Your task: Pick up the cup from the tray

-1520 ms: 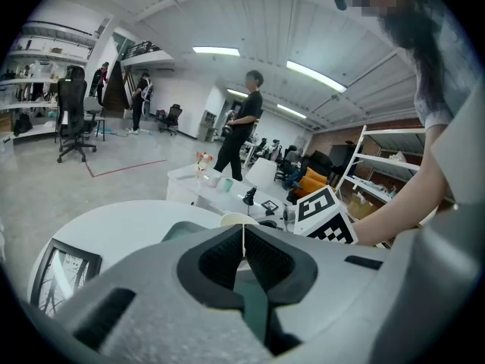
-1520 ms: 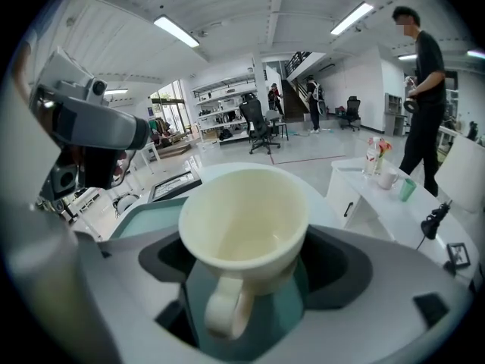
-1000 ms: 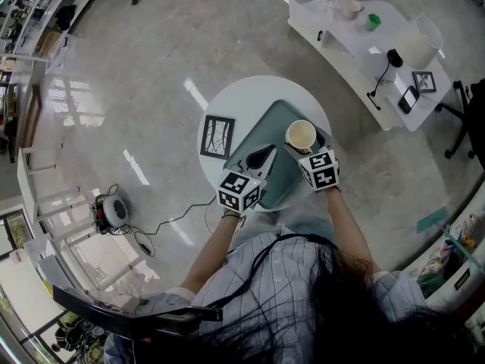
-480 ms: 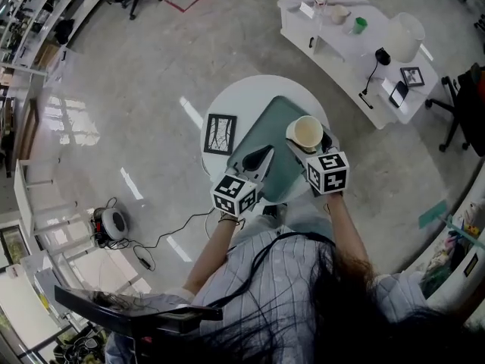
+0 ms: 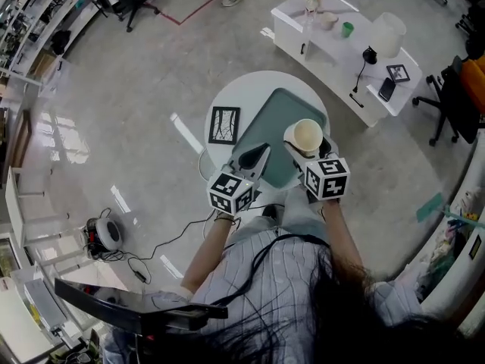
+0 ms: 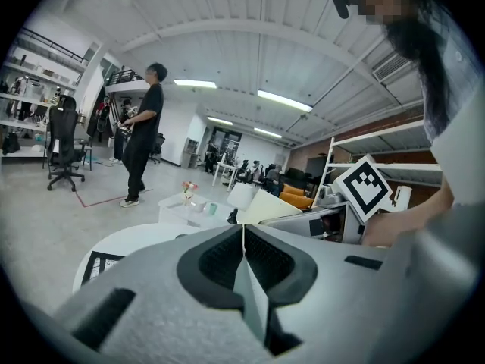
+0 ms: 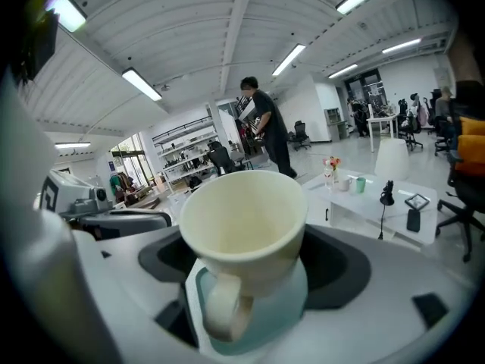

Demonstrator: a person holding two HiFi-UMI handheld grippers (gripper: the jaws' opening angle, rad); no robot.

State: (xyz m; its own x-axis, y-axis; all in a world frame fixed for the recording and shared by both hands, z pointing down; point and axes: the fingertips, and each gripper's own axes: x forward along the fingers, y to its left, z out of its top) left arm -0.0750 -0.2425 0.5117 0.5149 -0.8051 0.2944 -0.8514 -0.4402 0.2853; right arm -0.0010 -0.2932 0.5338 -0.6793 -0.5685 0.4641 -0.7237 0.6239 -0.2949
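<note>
A cream cup [image 5: 307, 136] [image 7: 246, 233] with a handle is held upright in my right gripper [image 5: 301, 149], whose jaws are shut on it. It hangs above the right side of the grey-green tray [image 5: 273, 131] on the round white table [image 5: 227, 95]. In the right gripper view the cup's handle faces the camera and the cup looks empty. My left gripper [image 5: 255, 158] is over the tray's near left edge, its jaws [image 6: 242, 260] pressed together with nothing between them.
A black-framed picture [image 5: 224, 125] lies on the table left of the tray. A white bench [image 5: 333, 51] with flowers, a green cup, a lamp and a phone stands beyond. A cable [image 5: 163, 237] runs over the floor at the left. A person in black [image 6: 144, 139] stands far off.
The right gripper has lifted the cup a little higher over the tray. The left gripper stays shut by the tray. The head view has shifted slightly.
</note>
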